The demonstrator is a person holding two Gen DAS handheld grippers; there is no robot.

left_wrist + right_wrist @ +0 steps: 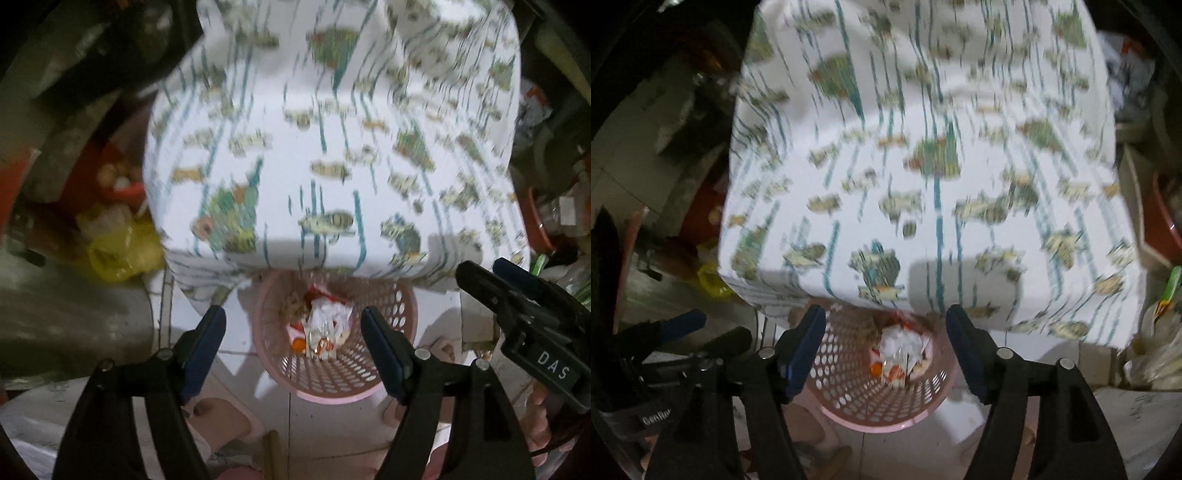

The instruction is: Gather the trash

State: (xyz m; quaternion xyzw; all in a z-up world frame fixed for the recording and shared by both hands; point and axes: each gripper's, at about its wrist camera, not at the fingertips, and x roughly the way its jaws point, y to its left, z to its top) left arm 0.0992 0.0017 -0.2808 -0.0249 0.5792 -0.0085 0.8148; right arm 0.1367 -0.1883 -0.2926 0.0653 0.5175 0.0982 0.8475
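Tablecloth [332, 155] covers table above pink basket [332, 387] on tiled floor [332, 435].

Basket [332, 384] on floor before cloth-covered table [332, 147], trash [325, 325] inside basket, tucked partly under table edge

We see our left gripper [293, 339] with jaws apart, nothing between pads, above pink perforated basket [391, 380] on the floor; crumpled wrappers [325, 325] lie inside; blurred patterned tablecloth [332, 147] beyond; right gripper [517, 295] at right edge; yellow bag [122, 251] left
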